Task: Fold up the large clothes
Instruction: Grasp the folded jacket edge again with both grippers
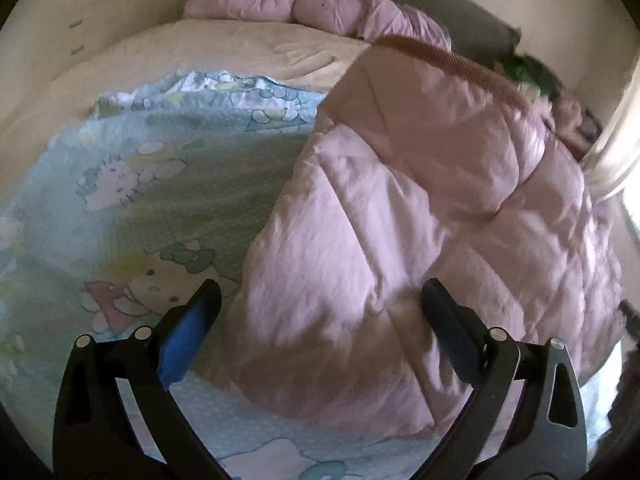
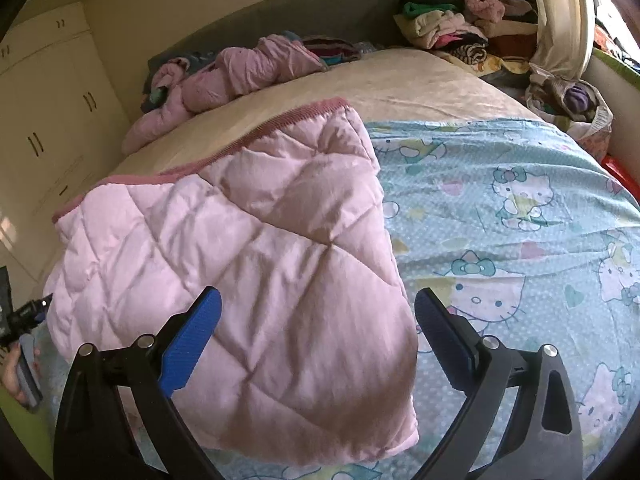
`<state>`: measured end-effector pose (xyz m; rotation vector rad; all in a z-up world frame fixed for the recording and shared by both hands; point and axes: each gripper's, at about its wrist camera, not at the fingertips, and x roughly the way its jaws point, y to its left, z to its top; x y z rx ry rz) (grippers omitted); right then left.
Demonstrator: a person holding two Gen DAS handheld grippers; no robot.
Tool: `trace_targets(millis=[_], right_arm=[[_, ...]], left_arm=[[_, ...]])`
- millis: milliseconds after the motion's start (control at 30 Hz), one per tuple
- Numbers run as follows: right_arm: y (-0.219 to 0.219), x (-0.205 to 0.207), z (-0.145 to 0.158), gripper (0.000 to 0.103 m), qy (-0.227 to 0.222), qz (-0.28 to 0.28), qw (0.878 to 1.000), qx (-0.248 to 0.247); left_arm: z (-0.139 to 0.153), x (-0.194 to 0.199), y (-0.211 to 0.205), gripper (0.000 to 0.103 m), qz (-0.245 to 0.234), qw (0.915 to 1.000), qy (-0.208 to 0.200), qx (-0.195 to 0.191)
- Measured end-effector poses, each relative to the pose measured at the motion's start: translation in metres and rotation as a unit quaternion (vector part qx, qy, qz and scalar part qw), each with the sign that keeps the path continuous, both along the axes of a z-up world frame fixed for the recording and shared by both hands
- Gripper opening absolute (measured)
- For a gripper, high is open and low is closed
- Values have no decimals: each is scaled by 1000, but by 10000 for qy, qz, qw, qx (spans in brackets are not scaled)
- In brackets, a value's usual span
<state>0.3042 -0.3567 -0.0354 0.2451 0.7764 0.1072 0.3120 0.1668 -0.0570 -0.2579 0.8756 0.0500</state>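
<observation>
A pink quilted garment (image 1: 400, 232) with a darker pink ribbed edge lies folded on a light blue cartoon-print sheet (image 1: 132, 176) on the bed. It also shows in the right wrist view (image 2: 248, 240), on the sheet (image 2: 500, 216). My left gripper (image 1: 320, 296) is open and empty, just above the garment's near end. My right gripper (image 2: 318, 304) is open and empty, over the garment's near right corner. The left gripper (image 2: 28, 312) and a hand show at the left edge of the right wrist view.
A second pink padded garment (image 2: 240, 72) lies crumpled at the head of the bed by the grey headboard (image 2: 304, 16). A pile of mixed clothes (image 2: 460, 28) sits at the far right corner. White cupboards (image 2: 48, 120) stand to the left. A bag (image 2: 568, 100) lies right of the bed.
</observation>
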Motion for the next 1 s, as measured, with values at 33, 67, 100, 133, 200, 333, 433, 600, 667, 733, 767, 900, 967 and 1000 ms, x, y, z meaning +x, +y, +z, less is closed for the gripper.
trace_targets(millis=[33, 67, 100, 133, 200, 333, 433, 600, 667, 733, 767, 900, 967, 1000], right_arm=[[0, 1, -3, 83, 24, 24, 10000, 28], [1, 3, -6, 76, 50, 47, 10000, 37], [2, 3, -7, 67, 50, 28, 10000, -12], [2, 2, -9, 59, 16, 7, 10000, -92], [2, 4, -13, 40, 42, 45, 9999, -116], [6, -3, -5, 25, -301, 31, 9994, -165], [6, -5, 8, 22, -618, -109, 9979, -142], [-2, 10, 35, 21, -965, -368, 9946, 48], [-5, 25, 44, 21, -1045, -424, 9936, 94], [-5, 40, 47, 21, -1049, -475, 9933, 59], [-5, 47, 46, 21, -1013, -514, 9935, 81], [-8, 71, 39, 21, -873, -664, 9939, 74], [-10, 80, 32, 21, -791, -739, 9941, 68], [-10, 82, 28, 21, -759, -765, 9942, 59]], left_arm=[[2, -1, 0, 93, 0, 10000, -25, -34], [3, -2, -1, 93, -39, 9999, -74, -92], [1, -1, -2, 93, -82, 9998, -80, -135], [1, 0, -2, 88, -81, 9998, -63, -157], [1, 1, -2, 67, -54, 9995, -162, -250], [13, 0, -8, 24, -157, 9974, -666, -229], [32, 5, -13, 22, -84, 9955, -927, -155], [66, 27, -29, 20, -75, 9920, -1255, 87], [71, 39, -33, 20, -29, 9913, -1313, 117], [73, 50, -34, 20, 14, 9912, -1316, 170], [71, 54, -34, 20, 36, 9910, -1324, 174], [63, 71, -33, 20, 132, 9917, -1268, 191], [57, 78, -32, 20, 150, 9920, -1236, 218], [53, 82, -32, 20, 163, 9924, -1197, 217]])
